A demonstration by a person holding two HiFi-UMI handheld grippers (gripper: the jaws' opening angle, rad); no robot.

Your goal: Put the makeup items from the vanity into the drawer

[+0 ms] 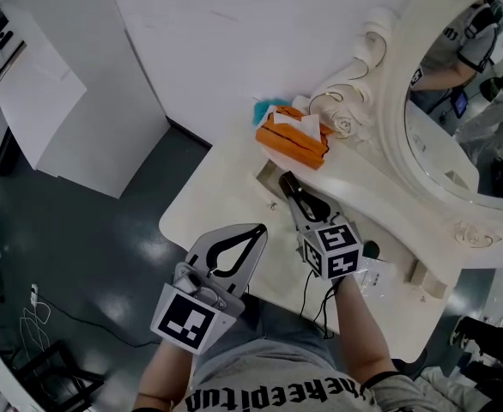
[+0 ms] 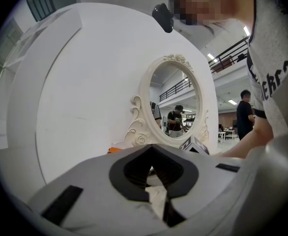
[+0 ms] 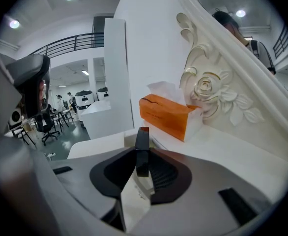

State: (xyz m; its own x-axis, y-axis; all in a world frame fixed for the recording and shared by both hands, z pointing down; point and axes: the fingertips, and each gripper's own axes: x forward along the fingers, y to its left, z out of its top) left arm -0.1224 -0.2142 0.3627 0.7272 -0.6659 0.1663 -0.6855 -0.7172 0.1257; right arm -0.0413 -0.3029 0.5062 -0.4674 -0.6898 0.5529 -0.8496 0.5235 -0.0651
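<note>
our right hand-held gripper (image 1: pixel 290 187) is clamped on a slim dark tube (image 3: pixel 142 154) over the bench (image 1: pixel 221 200). left hand-held gripper (image 1: pixel 256 230) is closed and empty. shirt lettering (image 1: pixel 260 395) is too cut off to read.

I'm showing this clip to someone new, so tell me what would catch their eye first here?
The ornate white oval mirror with carved roses fills the right side of the vanity. An orange tissue box sits at the mirror's base, the one bright colour. Nearer the camera, the right gripper is closed on a slim black makeup stick above the white tabletop.
</note>
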